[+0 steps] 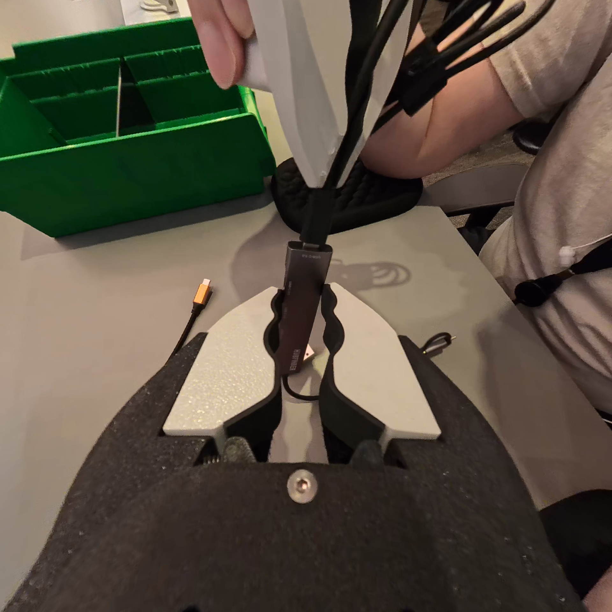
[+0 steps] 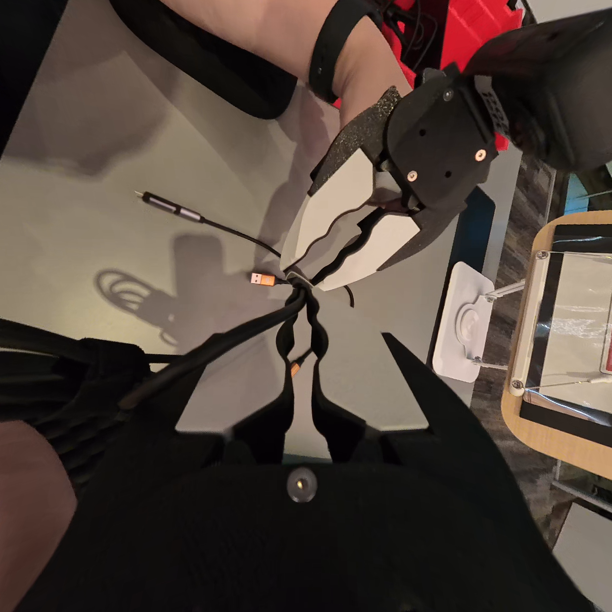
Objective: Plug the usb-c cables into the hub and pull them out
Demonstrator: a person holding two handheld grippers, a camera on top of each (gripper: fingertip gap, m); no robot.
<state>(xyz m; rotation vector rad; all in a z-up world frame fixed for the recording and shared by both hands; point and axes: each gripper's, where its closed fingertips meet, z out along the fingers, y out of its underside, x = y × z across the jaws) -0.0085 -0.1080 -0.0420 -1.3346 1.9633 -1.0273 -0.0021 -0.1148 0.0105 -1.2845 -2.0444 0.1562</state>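
My left gripper [image 1: 301, 291] is shut on the dark grey hub [image 1: 308, 265] and holds it upright and slightly tilted above the grey table [image 1: 99, 331]. My right gripper [image 1: 318, 188] comes down from above with white fingers shut on a black usb-c plug [image 1: 316, 215]. The plug's tip sits at the port in the hub's top end; how deep it sits is hidden. In the right wrist view my right gripper [image 2: 299, 298] looks straight down, and the left gripper [image 2: 303, 278] reaches in from the upper right. The plug's coiled black cable [image 2: 215, 344] trails to the left.
An orange usb-c plug [image 1: 202, 293] lies on the table to the left. An orange USB-A plug [image 2: 261, 279] and a grey-tipped cable [image 2: 172, 208] lie nearby. A green divided bin [image 1: 116, 149] stands at the back left, a black pad [image 1: 371, 198] lies behind, and a red bin [image 2: 463, 39] stands beyond.
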